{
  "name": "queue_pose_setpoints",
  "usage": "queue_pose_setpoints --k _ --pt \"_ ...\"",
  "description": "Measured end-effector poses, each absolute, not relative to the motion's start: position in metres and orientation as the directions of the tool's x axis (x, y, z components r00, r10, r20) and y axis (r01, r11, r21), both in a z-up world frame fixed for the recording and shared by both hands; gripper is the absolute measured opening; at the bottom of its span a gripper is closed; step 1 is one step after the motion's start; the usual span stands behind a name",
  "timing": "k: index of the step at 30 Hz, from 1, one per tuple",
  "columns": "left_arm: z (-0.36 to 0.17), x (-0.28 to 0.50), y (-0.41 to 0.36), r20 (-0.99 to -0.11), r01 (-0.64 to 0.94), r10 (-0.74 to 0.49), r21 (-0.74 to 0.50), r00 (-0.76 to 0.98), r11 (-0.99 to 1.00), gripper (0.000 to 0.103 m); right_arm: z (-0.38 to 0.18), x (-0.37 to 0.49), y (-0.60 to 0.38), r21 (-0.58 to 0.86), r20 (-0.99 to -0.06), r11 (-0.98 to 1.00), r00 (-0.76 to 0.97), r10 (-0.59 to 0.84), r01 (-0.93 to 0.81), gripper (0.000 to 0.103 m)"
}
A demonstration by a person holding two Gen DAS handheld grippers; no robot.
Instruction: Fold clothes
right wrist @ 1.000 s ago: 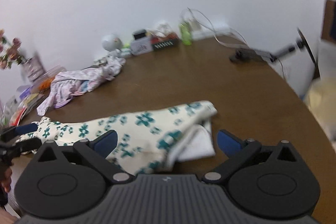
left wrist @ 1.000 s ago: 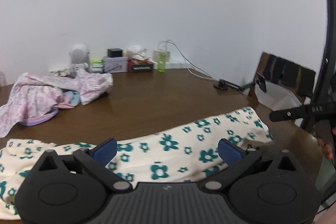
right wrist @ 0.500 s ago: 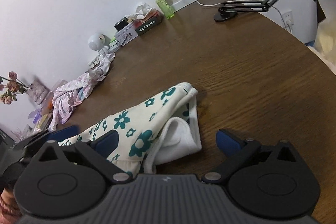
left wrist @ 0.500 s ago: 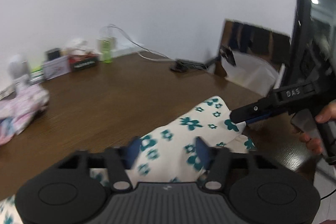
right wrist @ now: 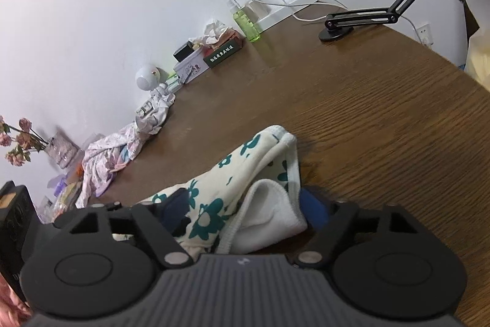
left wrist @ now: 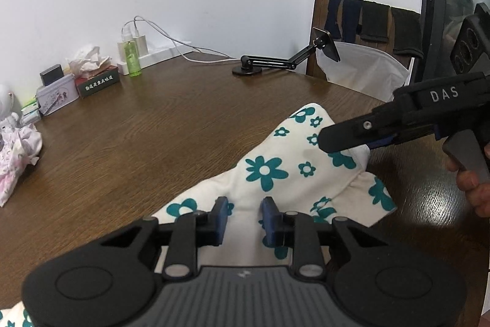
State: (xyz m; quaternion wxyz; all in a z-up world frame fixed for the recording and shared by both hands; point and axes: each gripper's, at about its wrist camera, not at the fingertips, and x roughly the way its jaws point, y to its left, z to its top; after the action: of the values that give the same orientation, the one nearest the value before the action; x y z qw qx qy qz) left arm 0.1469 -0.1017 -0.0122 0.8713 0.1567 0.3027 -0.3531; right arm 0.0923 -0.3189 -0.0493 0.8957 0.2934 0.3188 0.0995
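Two closing hand-held grippers [left wrist: 243, 216] [right wrist: 245, 212] astride floral garment [left wrist: 275, 173]; pink clothes [right wrist: 110, 155] well apart

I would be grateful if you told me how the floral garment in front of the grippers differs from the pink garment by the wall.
The floral garment is cream with teal flowers; the pink garment is pale pink with a fine print.

The floral garment lies stretched out between the left gripper and the right gripper, both closing; the pink garment sits bunched, untouched.

Both rest on the wooden table.
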Motion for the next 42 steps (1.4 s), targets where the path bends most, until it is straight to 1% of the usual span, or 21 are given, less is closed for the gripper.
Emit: queue_pose_setpoints --k 3,5,6,7,8,10,11,15,18,22,24,27,28,29,30,31,32,34,35,37,42 --pt "-0.012 0.148 -0.100 -0.636 0.711 -0.525 0.051 0.565 0.702 0.024 -0.051 0.093 -0.320 0.611 -0.506 0.791 0.782 0.363 0.029 0.072" --pt "-0.012 0.148 -0.100 -0.634 0.710 -0.528 0.047 0.564 0.703 0.024 -0.054 0.092 -0.321 0.626 -0.506 0.778 0.784 0.359 0.047 0.060" --pt "-0.012 0.148 -0.100 -0.633 0.710 -0.530 0.045 0.565 0.703 0.024 -0.055 0.091 -0.322 0.636 -0.505 0.770 0.785 0.360 0.056 0.056" --pt "-0.012 0.148 -0.100 -0.632 0.709 -0.531 0.043 0.565 0.704 0.024 -0.057 0.090 -0.322 0.645 -0.504 0.761 0.785 0.360 0.065 0.049" --pt "-0.012 0.148 -0.099 -0.631 0.709 -0.533 0.039 0.564 0.704 0.024 -0.058 0.088 -0.323 0.655 -0.505 0.752 0.785 0.358 0.079 0.046" --pt "-0.012 0.148 -0.099 -0.630 0.708 -0.535 0.035 0.564 0.705 0.024 -0.058 0.082 -0.326 0.678 -0.508 0.726 0.786 0.353 0.113 0.049" --pt "-0.012 0.148 -0.098 -0.629 0.708 -0.535 0.034 0.564 0.706 0.024 -0.058 0.079 -0.327 0.689 -0.510 0.713 0.786 0.350 0.130 0.055" --pt "-0.013 0.148 -0.097 -0.624 0.708 -0.541 0.028 0.564 0.706 0.024 -0.053 0.061 -0.328 0.695 -0.535 0.697 0.775 0.337 0.176 0.064" --pt "-0.014 0.148 -0.096 -0.620 0.708 -0.547 0.021 0.563 0.705 0.024 -0.057 0.056 -0.327 0.741 -0.518 0.645 0.768 0.376 0.184 0.064" --pt "-0.015 0.148 -0.094 -0.613 0.709 -0.556 0.011 0.562 0.705 0.024 -0.061 0.071 -0.316 0.764 -0.494 0.619 0.782 0.379 0.183 0.064" --pt "-0.015 0.148 -0.092 -0.609 0.710 -0.563 0.001 0.559 0.705 0.024 -0.064 0.079 -0.313 0.770 -0.482 0.612 0.794 0.370 0.182 0.064" --pt "-0.016 0.148 -0.090 -0.602 0.712 -0.572 -0.008 0.557 0.702 0.024 -0.063 0.085 -0.309 0.755 -0.483 0.626 0.811 0.330 0.195 0.060" --pt "-0.016 0.149 -0.089 -0.600 0.713 -0.574 -0.010 0.557 0.701 0.024 -0.064 0.087 -0.307 0.750 -0.485 0.631 0.814 0.319 0.199 0.055" --pt "-0.016 0.149 -0.089 -0.599 0.714 -0.577 -0.012 0.555 0.700 0.024 -0.065 0.087 -0.306 0.747 -0.490 0.632 0.813 0.315 0.205 0.045" --pt "-0.017 0.149 -0.088 -0.597 0.715 -0.580 -0.015 0.554 0.699 0.024 -0.067 0.088 -0.306 0.749 -0.494 0.629 0.810 0.317 0.210 0.039" --pt "-0.017 0.149 -0.088 -0.596 0.716 -0.582 -0.017 0.553 0.698 0.024 -0.070 0.088 -0.305 0.754 -0.496 0.621 0.806 0.322 0.216 0.027" --pt "-0.017 0.149 -0.087 -0.596 0.717 -0.584 -0.019 0.552 0.697 0.024 -0.073 0.088 -0.305 0.758 -0.497 0.615 0.805 0.325 0.219 0.020" --pt "-0.017 0.149 -0.087 -0.595 0.717 -0.585 -0.021 0.551 0.697 0.024 -0.074 0.088 -0.305 0.756 -0.492 0.618 0.810 0.318 0.216 0.017" --pt "-0.017 0.149 -0.087 -0.594 0.717 -0.585 -0.020 0.552 0.696 0.024 -0.072 0.087 -0.304 0.750 -0.489 0.627 0.815 0.312 0.210 0.012" --pt "-0.017 0.148 -0.089 -0.593 0.719 -0.584 -0.012 0.554 0.695 0.024 -0.061 0.087 -0.297 0.709 -0.483 0.682 0.828 0.287 0.177 0.010" --pt "-0.013 0.150 -0.086 -0.589 0.713 -0.591 -0.035 0.551 0.700 0.026 -0.018 0.088 -0.249 0.480 -0.458 0.877 0.856 0.239 0.013 0.010"
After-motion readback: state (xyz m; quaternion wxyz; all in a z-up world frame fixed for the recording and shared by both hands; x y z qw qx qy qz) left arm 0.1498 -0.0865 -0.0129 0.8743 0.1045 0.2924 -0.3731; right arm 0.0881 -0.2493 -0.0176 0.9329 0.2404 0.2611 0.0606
